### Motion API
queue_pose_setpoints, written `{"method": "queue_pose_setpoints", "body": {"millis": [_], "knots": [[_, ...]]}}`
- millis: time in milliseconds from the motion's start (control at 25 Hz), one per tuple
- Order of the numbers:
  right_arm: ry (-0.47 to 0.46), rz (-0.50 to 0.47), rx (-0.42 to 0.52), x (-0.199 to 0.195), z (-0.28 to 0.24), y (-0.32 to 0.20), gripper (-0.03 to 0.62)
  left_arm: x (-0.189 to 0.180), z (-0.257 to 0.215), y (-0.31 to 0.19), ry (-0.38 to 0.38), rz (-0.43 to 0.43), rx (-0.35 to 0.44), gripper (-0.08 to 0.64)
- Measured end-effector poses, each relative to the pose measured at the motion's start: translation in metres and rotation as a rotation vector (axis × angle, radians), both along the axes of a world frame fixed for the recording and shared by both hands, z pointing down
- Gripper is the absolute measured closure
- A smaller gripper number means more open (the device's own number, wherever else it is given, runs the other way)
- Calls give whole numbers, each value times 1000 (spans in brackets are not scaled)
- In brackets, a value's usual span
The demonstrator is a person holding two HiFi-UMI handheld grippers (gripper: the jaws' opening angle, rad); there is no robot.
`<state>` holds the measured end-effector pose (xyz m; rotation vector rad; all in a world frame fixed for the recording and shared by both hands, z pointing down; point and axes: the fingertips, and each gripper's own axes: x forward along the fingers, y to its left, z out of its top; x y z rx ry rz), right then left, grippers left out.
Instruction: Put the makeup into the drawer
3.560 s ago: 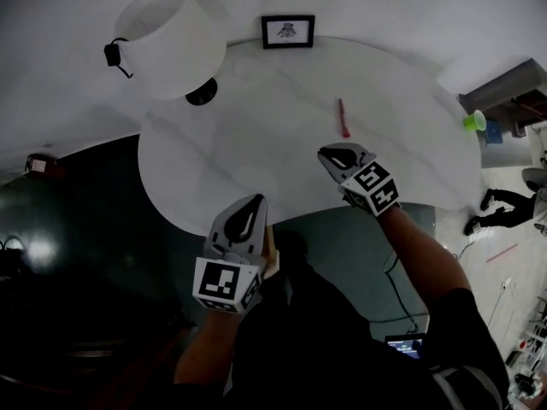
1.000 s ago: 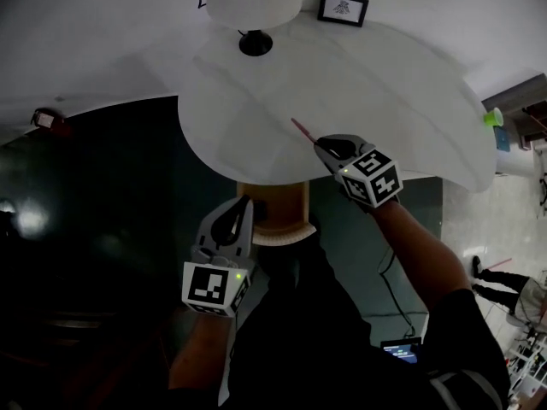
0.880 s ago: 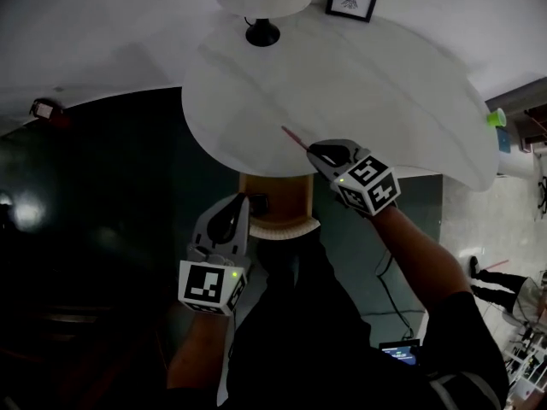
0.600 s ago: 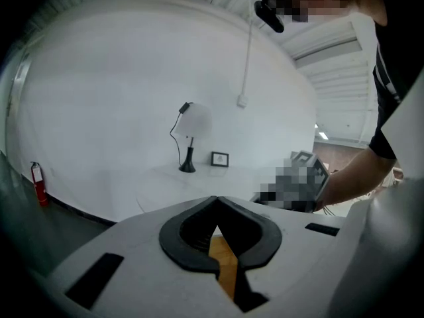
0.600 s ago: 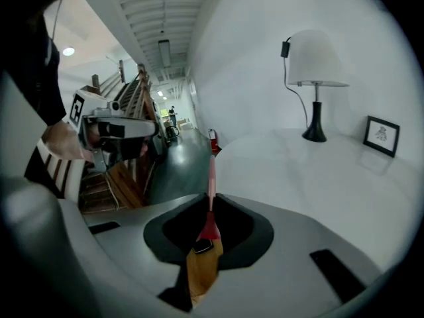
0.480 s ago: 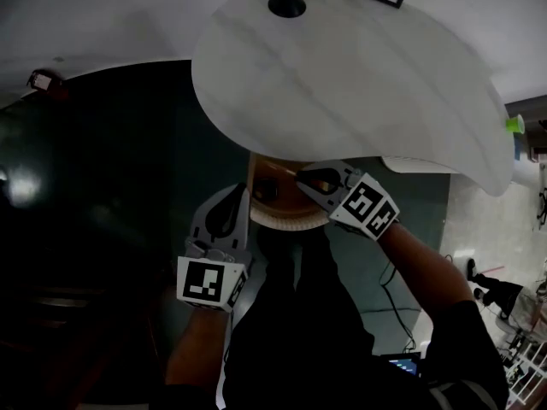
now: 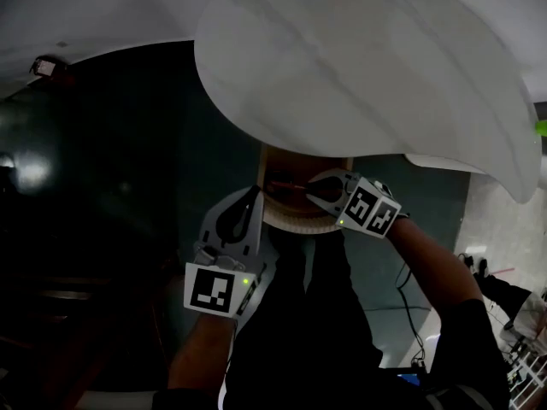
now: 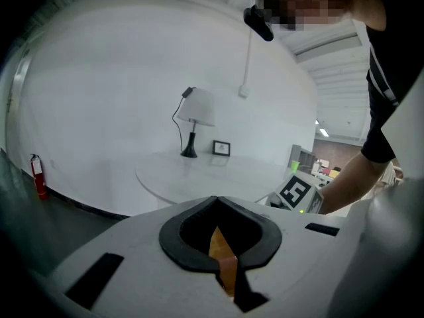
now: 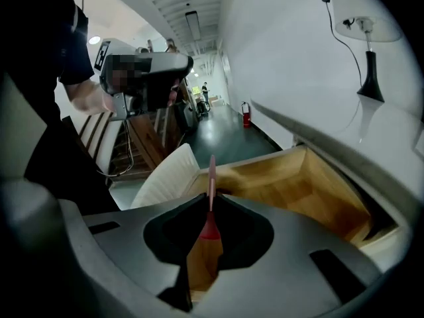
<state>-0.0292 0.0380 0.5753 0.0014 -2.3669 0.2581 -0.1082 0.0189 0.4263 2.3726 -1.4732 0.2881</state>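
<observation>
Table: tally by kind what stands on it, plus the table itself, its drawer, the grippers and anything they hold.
Grippers: 2 (left gripper, right gripper)
Makeup pencil: 1, held in the right gripper
Drawer: 1, open
Table: 1
Lamp: 1
Picture frame: 1
Total: 7

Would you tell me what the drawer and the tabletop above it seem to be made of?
The drawer looks like wood inside: warm honey-brown boards with faint grain, matte. Its front panel is smooth off-white, probably painted or laminated. The tabletop is white with faint grey veins, like marble or a marble-look laminate.
</observation>
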Motion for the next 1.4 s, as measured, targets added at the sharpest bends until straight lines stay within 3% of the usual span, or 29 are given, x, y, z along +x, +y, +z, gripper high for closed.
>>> {"method": "queue_pose_setpoints", "body": {"millis": [200, 520, 760, 960, 1200, 1400], "knots": [[83, -111, 13, 0, 37, 10, 546, 4, 16, -1, 17, -10, -16, 549], [227, -242, -87, -2, 60, 29, 545, -8, 23, 7, 27, -40, -39, 549], [255, -252, -114, -3, 66, 32, 540, -19, 19, 12, 21, -63, -36, 549], [212, -212, -99, -10, 48, 24, 529, -22, 11, 12, 21, -69, -27, 549], [108, -163, 14, -23, -19, 14, 529, -19, -23, 15, 16, -49, -19, 549], [-9, -69, 85, -37, -83, 16, 531, -12, -71, 22, 95, -10, 29, 549]]}}
